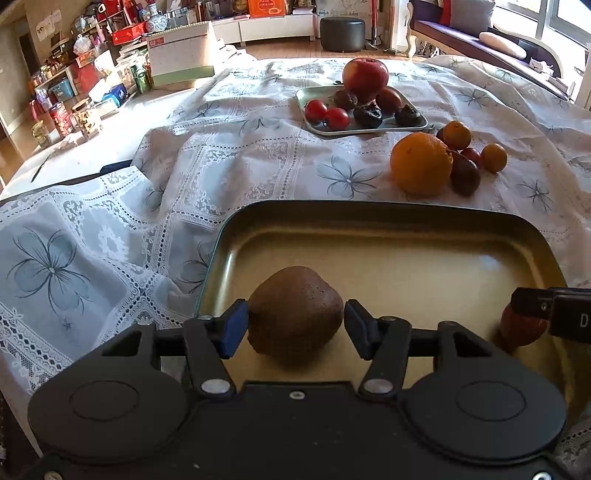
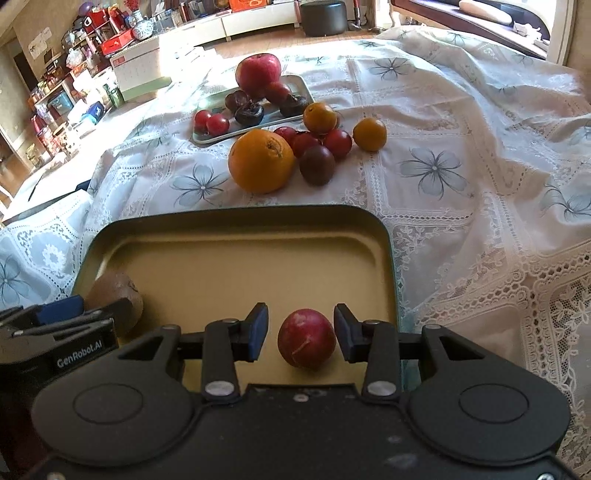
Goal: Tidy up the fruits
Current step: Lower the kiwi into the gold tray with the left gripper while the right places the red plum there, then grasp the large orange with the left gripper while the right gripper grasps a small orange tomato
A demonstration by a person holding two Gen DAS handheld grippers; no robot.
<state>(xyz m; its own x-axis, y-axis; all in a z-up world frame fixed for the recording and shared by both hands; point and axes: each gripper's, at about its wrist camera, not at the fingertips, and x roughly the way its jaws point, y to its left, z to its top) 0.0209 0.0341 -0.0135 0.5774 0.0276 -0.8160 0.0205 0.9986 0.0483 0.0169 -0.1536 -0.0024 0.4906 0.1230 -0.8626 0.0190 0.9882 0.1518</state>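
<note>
Brown kiwi (image 1: 294,313) sat in the near tray (image 1: 388,214), between the spread left tongs (image 1: 295,325), the left pad touching it, the right pad just clear. Only the right view showed the plum (image 2: 306,338) whole, resting in the tray with gaps to the spread right tongs (image 2: 301,336). Beyond lay an orange (image 2: 261,160) on the desk (image 2: 461,122) and an apple (image 2: 258,74) on the far tray (image 2: 207,138).

Sunlit room — wooden floor (image 1: 288,50), black ottoman (image 1: 342,33), cluttered shelves (image 1: 55,85).
</note>
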